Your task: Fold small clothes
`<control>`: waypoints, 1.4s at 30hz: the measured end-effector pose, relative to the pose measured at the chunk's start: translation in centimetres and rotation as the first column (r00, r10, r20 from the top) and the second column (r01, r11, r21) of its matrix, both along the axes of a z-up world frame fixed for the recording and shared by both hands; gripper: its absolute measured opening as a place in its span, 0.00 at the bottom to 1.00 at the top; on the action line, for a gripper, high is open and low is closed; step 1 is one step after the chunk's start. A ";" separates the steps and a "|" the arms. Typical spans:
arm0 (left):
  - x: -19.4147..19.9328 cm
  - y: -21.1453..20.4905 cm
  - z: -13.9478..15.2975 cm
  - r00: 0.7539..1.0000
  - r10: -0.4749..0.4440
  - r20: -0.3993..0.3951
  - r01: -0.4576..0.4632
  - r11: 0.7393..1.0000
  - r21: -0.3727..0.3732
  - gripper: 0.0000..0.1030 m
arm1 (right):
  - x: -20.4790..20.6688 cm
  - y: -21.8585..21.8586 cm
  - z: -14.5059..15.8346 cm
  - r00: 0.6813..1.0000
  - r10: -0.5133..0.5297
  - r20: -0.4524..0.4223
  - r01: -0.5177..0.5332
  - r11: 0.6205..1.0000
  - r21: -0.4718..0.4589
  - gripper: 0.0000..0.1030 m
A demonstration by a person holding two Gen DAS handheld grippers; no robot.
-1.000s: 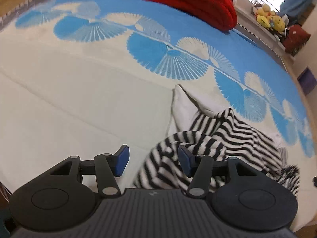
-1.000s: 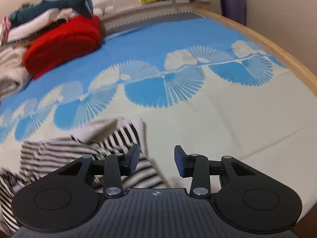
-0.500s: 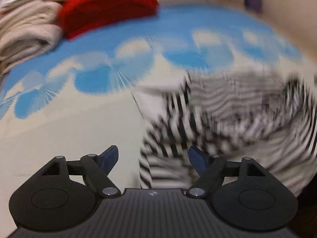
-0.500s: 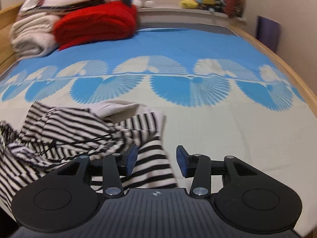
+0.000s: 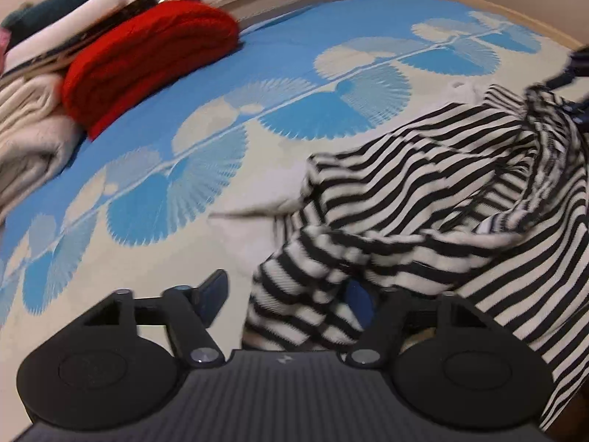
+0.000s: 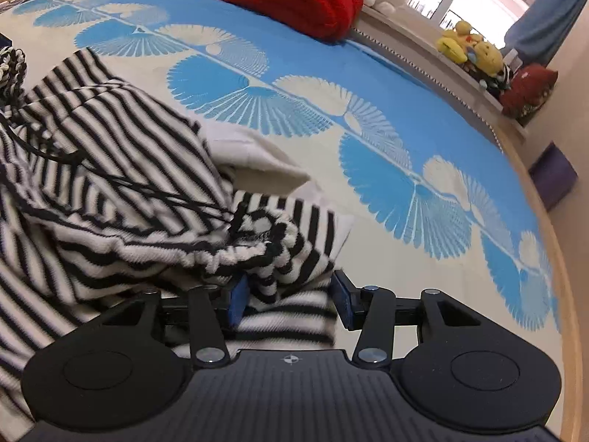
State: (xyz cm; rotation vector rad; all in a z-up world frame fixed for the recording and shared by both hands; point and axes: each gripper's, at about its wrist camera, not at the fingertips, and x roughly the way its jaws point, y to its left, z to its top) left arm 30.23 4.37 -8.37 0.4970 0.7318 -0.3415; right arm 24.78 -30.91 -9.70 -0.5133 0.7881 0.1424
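Observation:
A crumpled black-and-white striped garment (image 5: 441,191) with a cream lining lies on the bed. In the left wrist view my left gripper (image 5: 287,294) is open, with a bunch of striped fabric lying between its fingers and draped over the right one. In the right wrist view the same garment (image 6: 110,169) fills the left half. My right gripper (image 6: 289,300) is open around a striped fold, jaws apart, with fabric between them. A thin black drawstring (image 6: 73,158) runs across the cloth.
The bed has a cream and blue fan-patterned sheet (image 5: 206,184). A folded red blanket (image 5: 147,59) and cream folded clothes (image 5: 25,129) are stacked at the far side. Plush toys (image 6: 471,48) sit on a window ledge. A wooden bed edge (image 6: 567,294) runs along the right.
Both grippers have swung round and moved in onto the striped garment. Fabric now lies between the fingers of each; a second ago both stood beside it, empty.

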 end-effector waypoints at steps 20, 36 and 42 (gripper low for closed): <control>11.1 1.4 2.1 0.940 0.320 0.114 -0.293 0.934 -0.203 0.04 | 10.4 -1.4 4.6 0.942 -0.268 0.200 0.182 0.913 0.364 0.03; 14.0 1.8 -0.7 0.903 0.378 -0.203 -0.413 0.894 -0.173 0.59 | 15.3 0.5 -1.7 0.936 -0.351 -0.019 0.347 0.914 0.209 0.25; 9.2 4.8 5.4 0.885 0.389 -0.255 -0.448 0.861 -0.239 0.65 | 8.7 -3.7 5.5 0.915 -0.402 0.009 0.362 0.833 0.418 0.37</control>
